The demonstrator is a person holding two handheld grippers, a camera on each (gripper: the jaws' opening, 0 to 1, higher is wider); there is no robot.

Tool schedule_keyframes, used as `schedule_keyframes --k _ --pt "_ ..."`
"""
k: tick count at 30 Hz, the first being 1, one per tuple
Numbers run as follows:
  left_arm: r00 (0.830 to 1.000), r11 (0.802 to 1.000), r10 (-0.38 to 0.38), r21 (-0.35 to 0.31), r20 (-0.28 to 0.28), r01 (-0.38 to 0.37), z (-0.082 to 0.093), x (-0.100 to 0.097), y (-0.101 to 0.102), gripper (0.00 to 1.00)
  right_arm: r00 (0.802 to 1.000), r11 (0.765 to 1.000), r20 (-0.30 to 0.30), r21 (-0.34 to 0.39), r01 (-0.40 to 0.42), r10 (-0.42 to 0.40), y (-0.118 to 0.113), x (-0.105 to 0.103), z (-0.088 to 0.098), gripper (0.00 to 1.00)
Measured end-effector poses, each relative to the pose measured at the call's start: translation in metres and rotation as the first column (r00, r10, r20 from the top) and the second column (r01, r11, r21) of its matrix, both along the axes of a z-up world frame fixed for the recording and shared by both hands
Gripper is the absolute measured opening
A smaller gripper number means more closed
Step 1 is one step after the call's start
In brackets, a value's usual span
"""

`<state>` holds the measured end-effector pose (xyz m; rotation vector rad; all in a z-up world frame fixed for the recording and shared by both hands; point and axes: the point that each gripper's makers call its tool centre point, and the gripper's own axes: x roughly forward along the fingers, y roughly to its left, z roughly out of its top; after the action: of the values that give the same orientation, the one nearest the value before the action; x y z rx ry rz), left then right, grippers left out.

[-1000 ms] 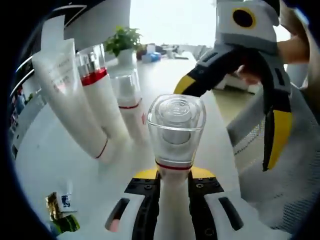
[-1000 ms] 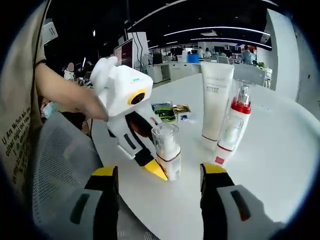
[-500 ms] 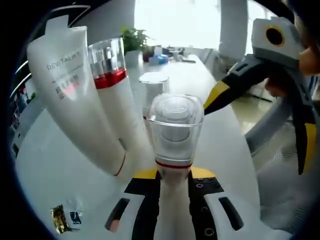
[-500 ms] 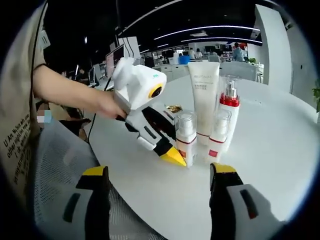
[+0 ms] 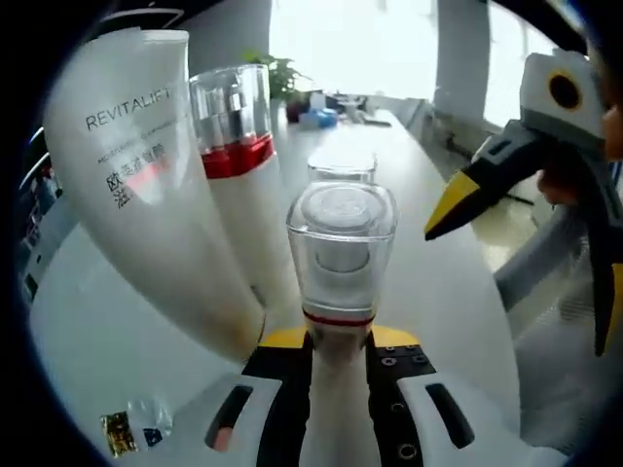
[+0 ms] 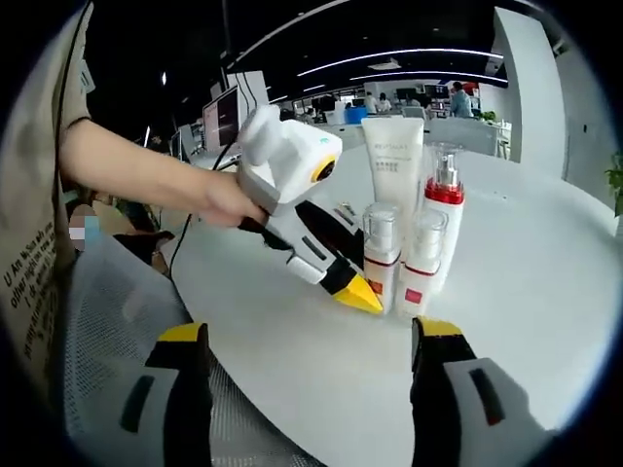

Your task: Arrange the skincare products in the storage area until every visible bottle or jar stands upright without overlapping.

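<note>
White table [image 6: 545,282] carries four upright products: tube [image 6: 392,165], pump [image 6: 445,209] and two bottles. One bottle [image 5: 341,255] is clamped by the left gripper [image 6: 365,292]; the right gripper [image 6: 307,336] is held wide. A careless release risks toppling its close neighbours.

- White plastic left gripper [image 6: 358,280]: black jaws, yellow tips, yellow-ringed round lens.
- Right gripper [image 6: 311,409]: white jaws, black slots, yellow-capped black tips.
- Beige printed short sleeve [image 6: 34,224].
</note>
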<state>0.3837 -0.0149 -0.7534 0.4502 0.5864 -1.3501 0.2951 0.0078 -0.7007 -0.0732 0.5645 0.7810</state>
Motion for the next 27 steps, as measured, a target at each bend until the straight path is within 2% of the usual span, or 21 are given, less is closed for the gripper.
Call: schedule_keyframes --k 11,16,20,27 --pt "1.0 1.0 -0.003 0.004 -0.001 0.003 -0.0006 0.003 -0.0036 0.18 1.0 1.0 -0.003 0.001 -0.001 0.001 0.0002 0.0 -0.0007 0.85" --pt "1.0 1.0 0.005 0.004 -0.019 -0.004 -0.0011 0.0024 -0.0033 0.18 1.0 1.0 -0.005 0.003 -0.002 0.002 0.0005 -0.0004 -0.0009 0.85" --pt "1.0 1.0 -0.003 0.016 -0.026 0.003 -0.0033 -0.0011 -0.0019 0.26 1.0 1.0 -0.007 0.001 -0.004 0.004 0.0007 -0.0006 -0.0019 0.85" --pt "0.999 0.999 0.005 0.032 -0.034 -0.003 -0.0035 -0.0037 0.0025 0.32 1.0 1.0 -0.01 0.004 0.001 -0.001 0.0001 -0.0004 -0.0018 0.86"
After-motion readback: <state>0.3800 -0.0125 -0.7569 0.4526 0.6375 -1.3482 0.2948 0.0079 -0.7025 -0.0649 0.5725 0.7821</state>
